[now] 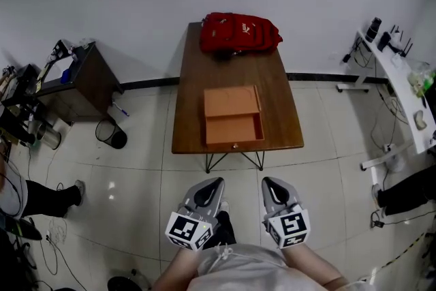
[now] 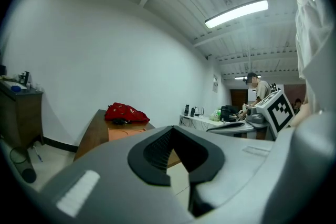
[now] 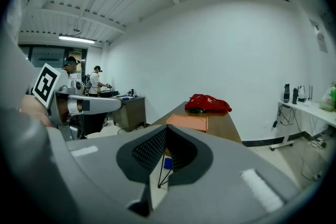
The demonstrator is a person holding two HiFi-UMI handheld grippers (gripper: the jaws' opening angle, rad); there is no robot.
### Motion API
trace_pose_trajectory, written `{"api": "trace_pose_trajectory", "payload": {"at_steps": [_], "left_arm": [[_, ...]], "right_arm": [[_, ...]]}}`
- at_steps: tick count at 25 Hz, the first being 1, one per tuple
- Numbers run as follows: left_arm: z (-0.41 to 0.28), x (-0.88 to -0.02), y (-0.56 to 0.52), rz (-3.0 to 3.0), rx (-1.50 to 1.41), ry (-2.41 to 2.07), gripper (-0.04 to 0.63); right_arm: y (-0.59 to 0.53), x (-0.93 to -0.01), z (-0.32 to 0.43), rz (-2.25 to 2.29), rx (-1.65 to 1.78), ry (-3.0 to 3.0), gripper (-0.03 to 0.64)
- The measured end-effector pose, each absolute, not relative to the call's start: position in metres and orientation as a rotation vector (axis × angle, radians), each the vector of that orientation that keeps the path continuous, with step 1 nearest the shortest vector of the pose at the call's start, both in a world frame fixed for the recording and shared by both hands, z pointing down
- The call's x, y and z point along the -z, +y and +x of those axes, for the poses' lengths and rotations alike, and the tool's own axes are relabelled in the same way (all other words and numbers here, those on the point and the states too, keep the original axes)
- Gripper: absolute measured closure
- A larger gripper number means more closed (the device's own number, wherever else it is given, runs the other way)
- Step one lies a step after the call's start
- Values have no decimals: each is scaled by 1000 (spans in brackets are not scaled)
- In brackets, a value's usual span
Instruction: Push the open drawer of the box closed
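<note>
Head view: we hold the left hand-held gripper [image 1: 215, 182] and the right hand-held gripper [image 1: 270, 182] low, both clenched on nothing, well short of the bench [image 1: 194, 88]. Ahead of them lies the orange box [image 1: 231, 101], its drawer [image 1: 234, 129] pulled out toward us.

Left gripper view: jaws together, box far ahead.

Right gripper view: the same.

The drawer looks light and stiff. We judge a flat push on its front panel [image 1: 235, 142] best.
</note>
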State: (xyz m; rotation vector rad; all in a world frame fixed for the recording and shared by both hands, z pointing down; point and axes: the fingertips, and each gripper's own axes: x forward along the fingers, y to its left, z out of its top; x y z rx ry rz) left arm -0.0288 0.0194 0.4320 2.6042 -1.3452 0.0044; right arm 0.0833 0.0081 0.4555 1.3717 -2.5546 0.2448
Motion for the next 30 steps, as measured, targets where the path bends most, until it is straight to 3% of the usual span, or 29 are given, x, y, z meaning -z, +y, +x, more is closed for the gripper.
{"api": "trace_pose_trajectory", "payload": {"at_steps": [15,30], "left_arm": [[-78,-443,-153,2630,-107,-1241,589],[-53,-518,-167,2451,-201,-1217,589]], "right_arm": [[-158,-455,45,1461,-287,-2466,611],[-181,-531,55,1240,-446,-2387,610]]}}
